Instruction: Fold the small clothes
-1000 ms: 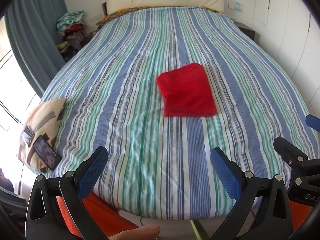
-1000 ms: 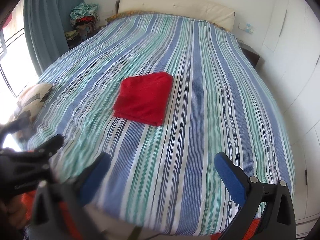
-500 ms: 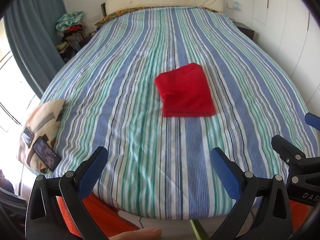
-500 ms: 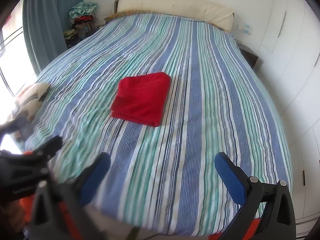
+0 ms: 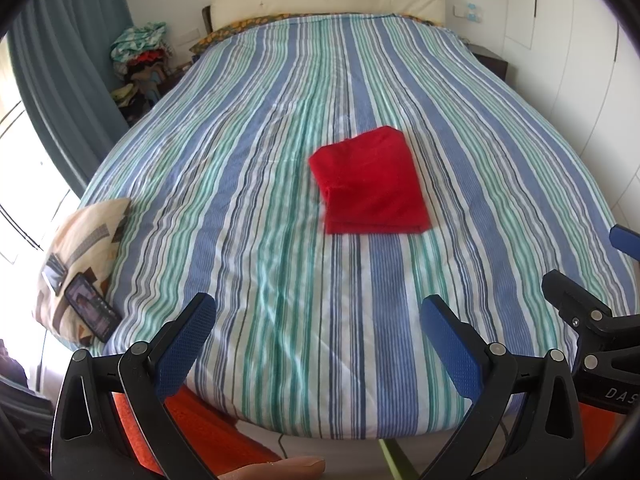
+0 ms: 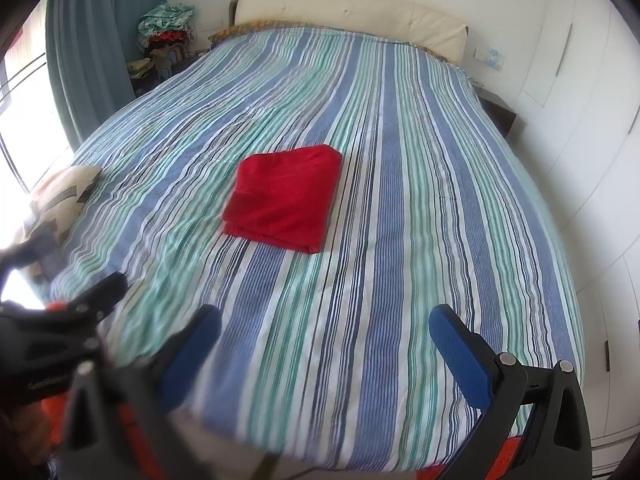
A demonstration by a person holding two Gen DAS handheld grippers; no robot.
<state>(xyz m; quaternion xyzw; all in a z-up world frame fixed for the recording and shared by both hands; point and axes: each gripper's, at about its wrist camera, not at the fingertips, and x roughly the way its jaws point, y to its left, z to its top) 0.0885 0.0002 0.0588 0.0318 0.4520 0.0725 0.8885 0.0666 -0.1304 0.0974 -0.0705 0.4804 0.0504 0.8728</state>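
Observation:
A red garment lies folded into a neat rectangle near the middle of the striped bed. My left gripper hangs open over the bed's foot edge, well short of the garment, with nothing between its blue pads. My right gripper is also open and empty, held back at the foot of the bed. Each gripper shows at the side of the other's view: the right one at the right edge, the left one blurred at the lower left.
A patterned cushion with a phone on it sits at the bed's left edge. A pile of clothes stands by the teal curtain. White wardrobe doors line the right side. A fingertip shows at the bottom.
Both grippers have stayed open and drifted only slightly; the view shifted a little. The red garment has not moved.

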